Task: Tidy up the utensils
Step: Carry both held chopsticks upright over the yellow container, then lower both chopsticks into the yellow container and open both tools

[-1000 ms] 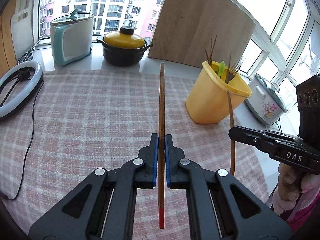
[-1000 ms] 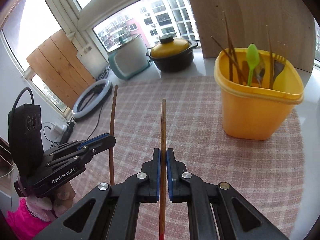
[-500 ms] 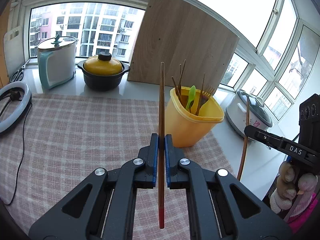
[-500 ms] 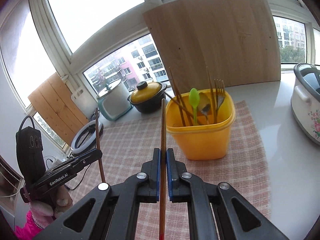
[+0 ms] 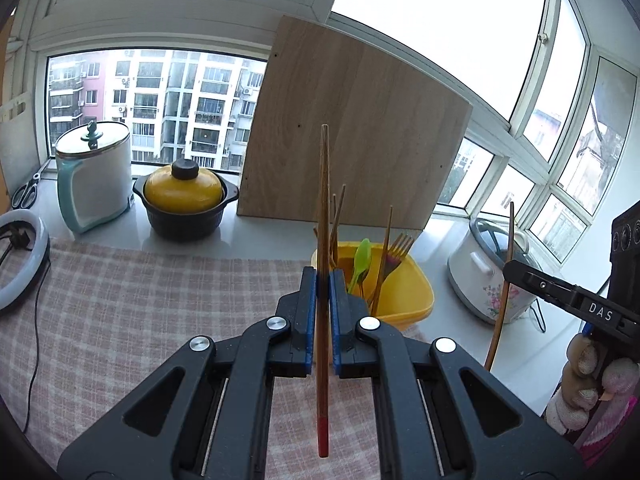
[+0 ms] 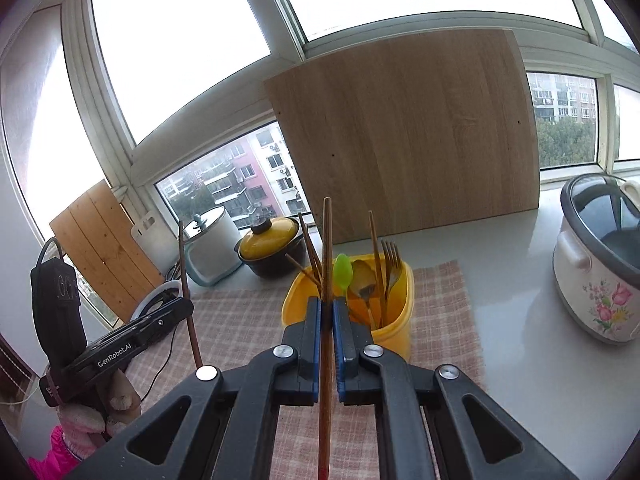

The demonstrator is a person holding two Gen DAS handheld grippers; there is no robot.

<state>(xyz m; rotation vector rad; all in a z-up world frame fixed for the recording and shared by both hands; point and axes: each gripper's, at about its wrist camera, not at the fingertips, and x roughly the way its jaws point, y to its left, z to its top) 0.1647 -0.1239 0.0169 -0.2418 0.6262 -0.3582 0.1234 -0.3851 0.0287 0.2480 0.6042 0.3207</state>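
My left gripper [image 5: 323, 276] is shut on a brown chopstick [image 5: 323, 208] with a red end, held upright above the checked cloth. My right gripper [image 6: 327, 306] is shut on a second brown chopstick [image 6: 327, 248], also upright. A yellow utensil bin [image 5: 404, 300] stands just beyond both grippers; it also shows in the right wrist view [image 6: 394, 320]. It holds chopsticks, a green spoon [image 6: 343, 272], a fork [image 6: 391, 260] and other utensils. Each gripper shows in the other's view, the right one [image 5: 510, 268] and the left one [image 6: 186, 304], level with the bin.
A large wooden board [image 5: 356, 132] leans against the window behind the bin. A yellow-lidded black pot [image 5: 184, 204] and a white-teal cooker [image 5: 94, 176] stand at the back left. A flowered white pot [image 6: 600, 264] sits right of the bin. A ring light [image 5: 20, 256] lies far left.
Both grippers have lifted and tilted back with their chopsticks, so the views look up more at the windows. The bin now lies straight ahead of each gripper.
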